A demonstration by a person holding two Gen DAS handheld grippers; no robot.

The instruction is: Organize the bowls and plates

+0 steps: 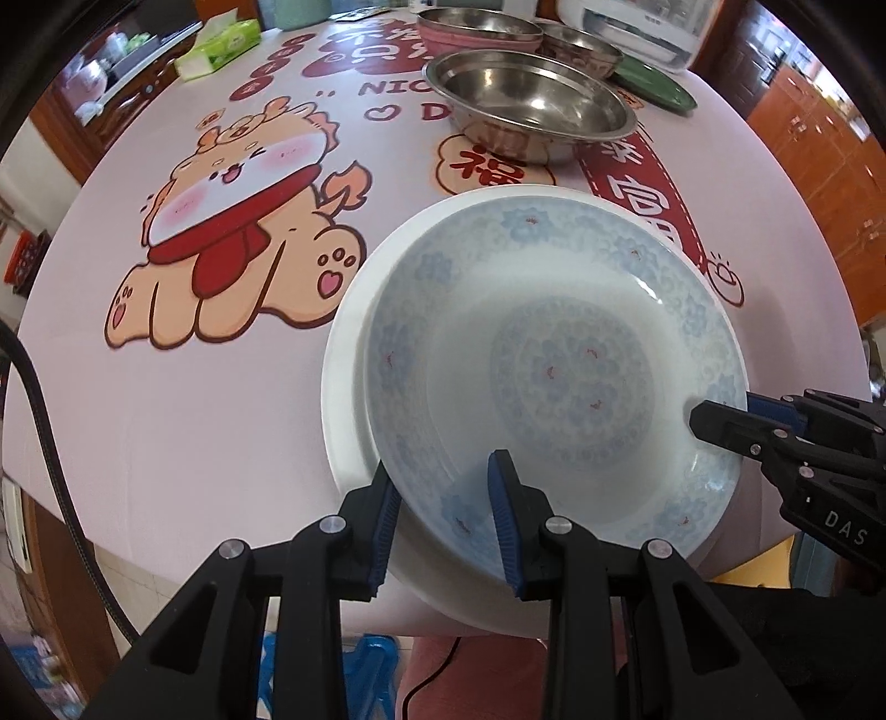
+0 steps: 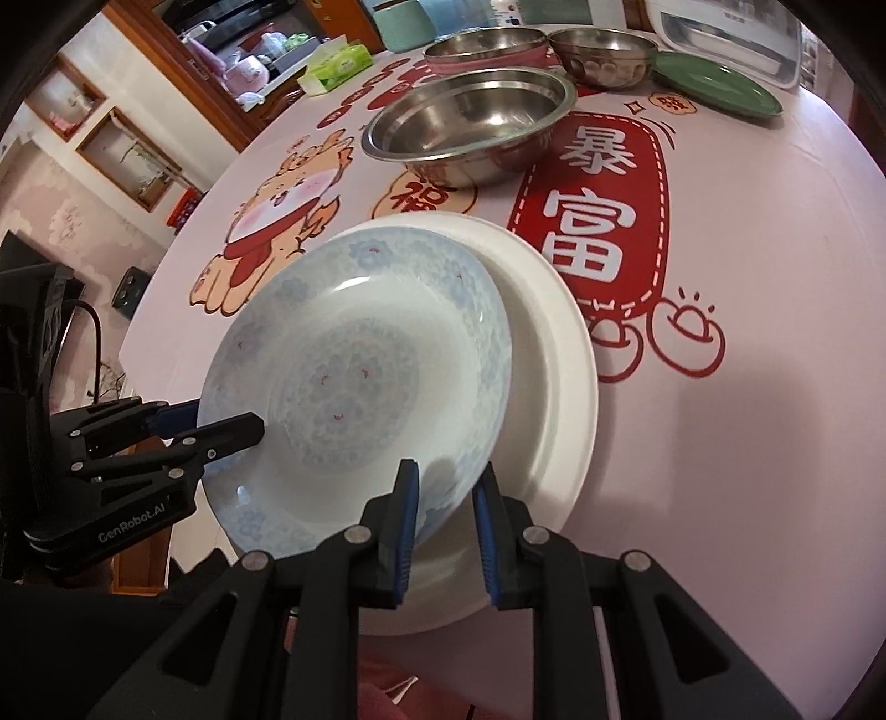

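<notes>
Right now both claws grip the same blue-patterned plate (image 1: pixel 559 354) by its near rim: the left gripper (image 1: pixel 446 509) has one pad under the lip and one on the inner slope, and the right gripper (image 2: pixel 446 531) pinches the rim the same way further round, so both are clenched on it and neither is released. That plate sits tilted over a plain white plate (image 2: pixel 559 354), its far side low toward the white one and its near side lifted; I cannot tell whether the two already touch.

To do this step well, I judge the plate should be lowered level and centred on the white plate, both hands sinking together so the rim does not twist between the pads, and the claws should let go only once it rests flat.

Taking the white plate as the landmark: its near edge hangs close to the table edge (image 1: pixel 221 531), so any pull toward the person risks dragging the stack off. Beyond it stands a large steel bowl (image 1: pixel 531 105), apart from it, with a pink-rimmed bowl (image 1: pixel 476 30), a smaller steel bowl (image 2: pixel 603 55) and a green plate (image 2: pixel 720 83) further back. Left of it, over the cartoon print, the tablecloth (image 1: pixel 221 387) lies bare, and on the right past the red banner too, giving good room to withdraw sideways
</notes>
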